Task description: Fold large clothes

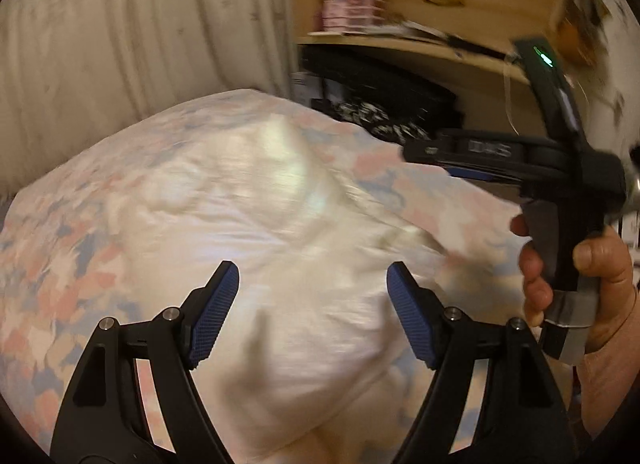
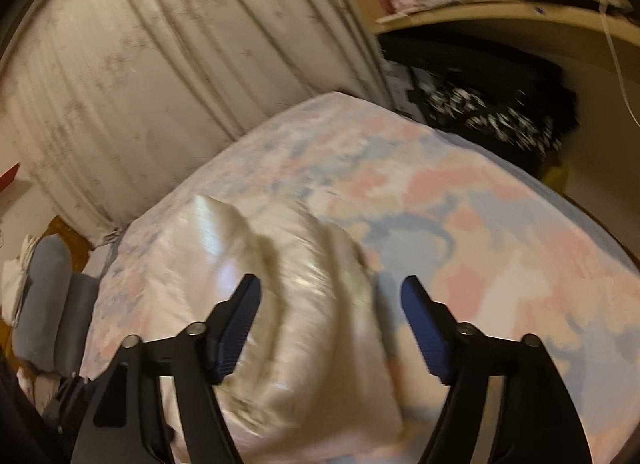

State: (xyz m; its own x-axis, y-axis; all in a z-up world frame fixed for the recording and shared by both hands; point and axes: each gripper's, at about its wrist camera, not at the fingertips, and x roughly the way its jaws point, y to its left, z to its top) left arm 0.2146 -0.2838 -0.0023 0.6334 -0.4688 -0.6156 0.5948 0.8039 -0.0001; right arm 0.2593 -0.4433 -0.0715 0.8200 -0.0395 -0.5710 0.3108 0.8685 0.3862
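**Both tongs released above a shiny pale garment on the bed**

The left gripper [image 1: 312, 292] stands wide apart, nothing between its blue pads [image 1: 214, 314]. The right gripper [image 2: 330, 324] is also spread and grasps nothing; in the left wrist view it appears at the right of the frame, held by the person's right hand [image 1: 580, 288].

Under both tongs lies the garment [image 1: 260, 203], cream-white and glossy, in a bunched heap. It fills the centre and lower part of the left view and the lower centre of the right view. It rests on the bedcover [image 2: 460, 199], which has pink and blue patches.

The risk, as I judge it, is that the glossy cloth looks slippery, so a closing pinch may slide off. The heap has several layers, and the pads could take more than one, or take the bedcover too.

Both views are blurred. I cannot find a sleeve, collar or hem, so the kind of garment is unclear. Its near edge is cut off by the lower border. The curtain [image 2: 180, 63] and shelf [image 1: 420, 43] fill the upper part of the frame.
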